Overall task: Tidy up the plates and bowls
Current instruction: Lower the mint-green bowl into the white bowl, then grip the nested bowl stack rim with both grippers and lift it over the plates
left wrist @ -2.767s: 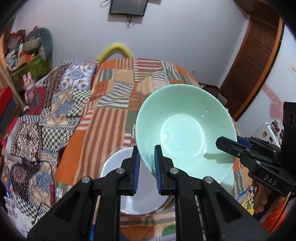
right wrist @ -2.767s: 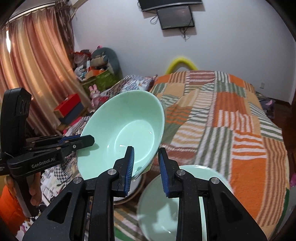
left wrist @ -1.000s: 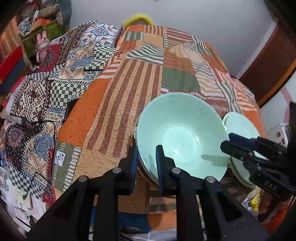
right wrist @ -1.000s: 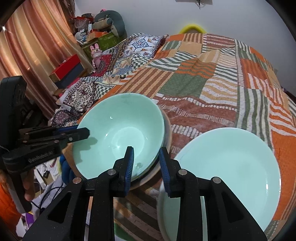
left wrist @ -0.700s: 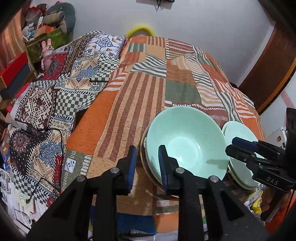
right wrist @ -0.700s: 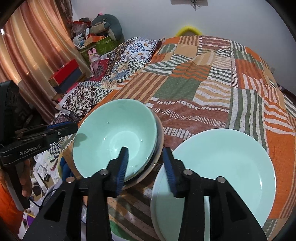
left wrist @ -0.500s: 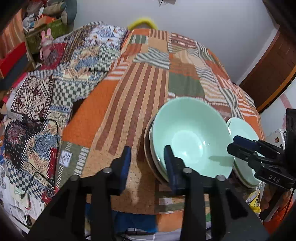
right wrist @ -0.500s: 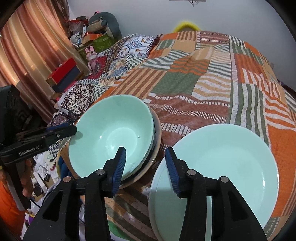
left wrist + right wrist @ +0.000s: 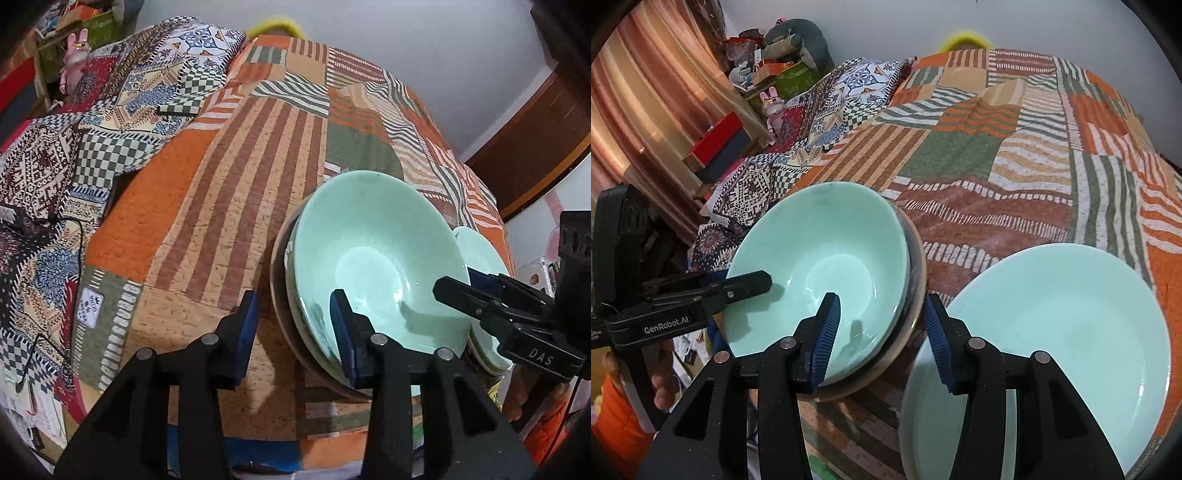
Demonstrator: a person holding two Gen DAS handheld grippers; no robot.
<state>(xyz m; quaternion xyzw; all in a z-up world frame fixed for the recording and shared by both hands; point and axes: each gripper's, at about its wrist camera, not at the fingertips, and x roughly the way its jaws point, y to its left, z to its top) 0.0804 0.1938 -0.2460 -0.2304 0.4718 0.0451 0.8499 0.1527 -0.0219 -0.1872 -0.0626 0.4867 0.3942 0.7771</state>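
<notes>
A mint green bowl (image 9: pixel 376 258) (image 9: pixel 820 266) rests nested on a stack of other dishes, with a tan rim (image 9: pixel 918 280) showing under it, on the patchwork bed cover. My left gripper (image 9: pixel 293 306) is open and straddles the stack's near-left rim; its pads do not press on it. At the opposite side my right gripper (image 9: pixel 881 310) is open too, one finger over the bowl's inside and the other outside the stack. A mint green plate (image 9: pixel 1052 332) (image 9: pixel 480 254) lies to the right of the bowls.
The bed's front edge runs just below the dishes (image 9: pixel 258 424). A patterned quilt (image 9: pixel 92 129) lies to the left, with boxes and toys (image 9: pixel 768 81) against the curtain beyond. Striped cover (image 9: pixel 1015 147) stretches behind the dishes. A hand (image 9: pixel 661 380) holds the left gripper's handle.
The bowl was lowered onto the stack. Both grippers, which were shut on its rim, have spread their jaws and let go of it.
</notes>
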